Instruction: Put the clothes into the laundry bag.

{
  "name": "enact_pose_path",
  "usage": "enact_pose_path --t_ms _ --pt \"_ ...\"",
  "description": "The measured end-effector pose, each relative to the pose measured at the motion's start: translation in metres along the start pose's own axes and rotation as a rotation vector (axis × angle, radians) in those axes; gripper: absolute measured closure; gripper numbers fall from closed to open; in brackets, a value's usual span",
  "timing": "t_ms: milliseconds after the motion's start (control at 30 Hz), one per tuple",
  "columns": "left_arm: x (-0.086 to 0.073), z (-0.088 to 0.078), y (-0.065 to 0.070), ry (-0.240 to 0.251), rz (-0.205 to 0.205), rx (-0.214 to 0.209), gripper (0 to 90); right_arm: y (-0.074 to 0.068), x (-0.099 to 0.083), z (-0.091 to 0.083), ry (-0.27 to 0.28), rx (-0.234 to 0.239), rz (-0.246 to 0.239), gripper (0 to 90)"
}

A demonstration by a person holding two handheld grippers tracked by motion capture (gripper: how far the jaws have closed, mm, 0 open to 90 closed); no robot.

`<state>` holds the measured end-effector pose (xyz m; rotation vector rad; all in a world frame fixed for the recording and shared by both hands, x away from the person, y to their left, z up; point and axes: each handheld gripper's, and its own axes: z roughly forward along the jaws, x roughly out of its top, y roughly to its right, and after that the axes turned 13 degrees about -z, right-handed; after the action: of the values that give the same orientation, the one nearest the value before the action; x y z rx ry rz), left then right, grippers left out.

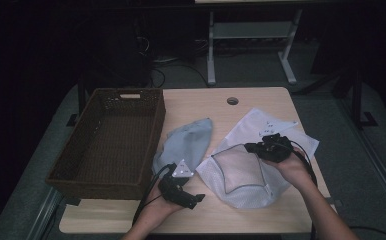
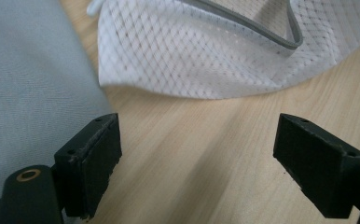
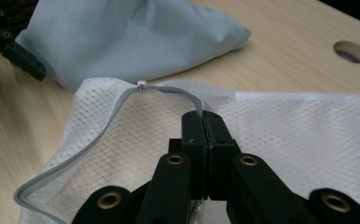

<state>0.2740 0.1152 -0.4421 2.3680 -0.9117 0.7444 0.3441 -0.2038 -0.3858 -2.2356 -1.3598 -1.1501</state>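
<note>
The right claw (image 3: 205, 122) is pressed together on the grey zip edge of the white mesh laundry bag (image 1: 241, 175), pinching it at the far side of the bag's mouth and holding that rim up so the opening gapes. The bag lies on the near right of the counter (image 1: 261, 97), and the pale blue-grey cloth (image 1: 188, 142) lies just left of it, beside the brown wicker basket (image 1: 108, 140) on the left. The left claw (image 2: 197, 154) is spread wide over bare wood, nothing between its jaws, with the cloth's edge at its left and the bag just beyond. The step in hand looks like opening the bag to take the cloth. The next move probably calls for the left claw to pinch the cloth and feed it into the mouth while the right keeps the rim lifted; a slack rim would let the mouth fall closed.
</note>
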Motion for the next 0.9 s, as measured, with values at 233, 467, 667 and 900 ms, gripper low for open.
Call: enact_pose_path --t_ms 233,467,667,900 --pt "0.000 -0.001 -0.001 -0.001 -0.002 0.004 14.5 0.018 0.008 -0.010 0.037 -0.001 0.021 88.1" --pt "0.004 -0.004 -0.001 0.002 -0.010 0.013 14.5 0.027 0.009 -0.017 0.053 0.008 0.040 88.0" --pt "0.025 -0.015 0.001 0.033 0.005 0.036 14.5 0.028 0.005 -0.016 0.028 0.013 0.034 88.0" --pt "0.059 -0.022 -0.010 0.056 0.002 0.072 14.5 0.027 0.005 -0.016 0.014 0.022 0.022 87.9"
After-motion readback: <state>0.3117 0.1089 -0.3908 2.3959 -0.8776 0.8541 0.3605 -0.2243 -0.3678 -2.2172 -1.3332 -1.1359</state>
